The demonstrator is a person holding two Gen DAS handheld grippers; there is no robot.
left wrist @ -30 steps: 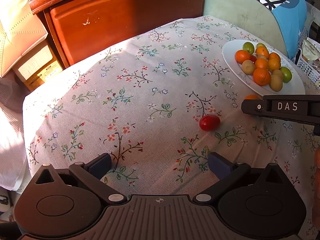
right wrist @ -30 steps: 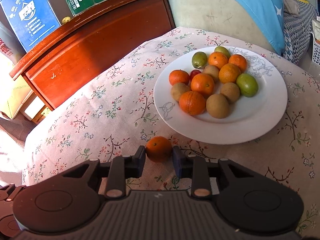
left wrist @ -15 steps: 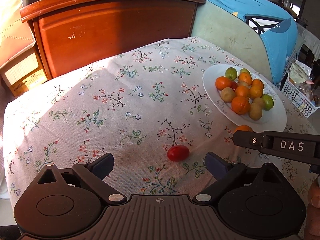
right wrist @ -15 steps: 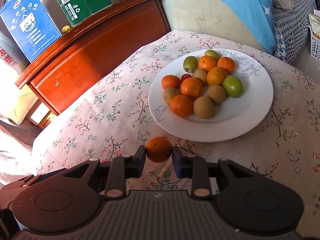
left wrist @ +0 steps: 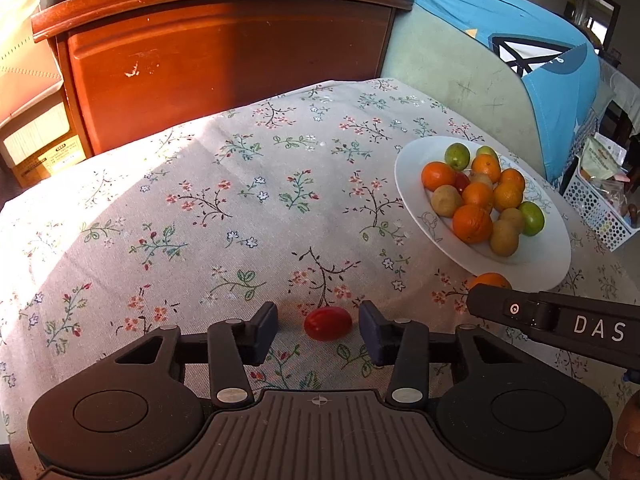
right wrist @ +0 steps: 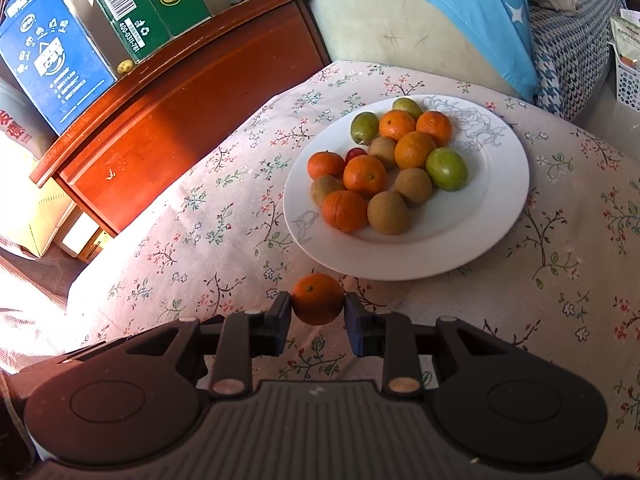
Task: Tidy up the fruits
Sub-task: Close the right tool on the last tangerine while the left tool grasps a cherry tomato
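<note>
Tomato lies on cloth between the closing left gripper pads, untouched: light, soft, slippery, bruisable; grip mid-body gently. Right gripper clamps an orange near plate

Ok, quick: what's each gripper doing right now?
Left gripper: closing around the cherry tomato on the tablecloth, pads not yet touching it.
Right gripper: shut on a small orange.
</note>
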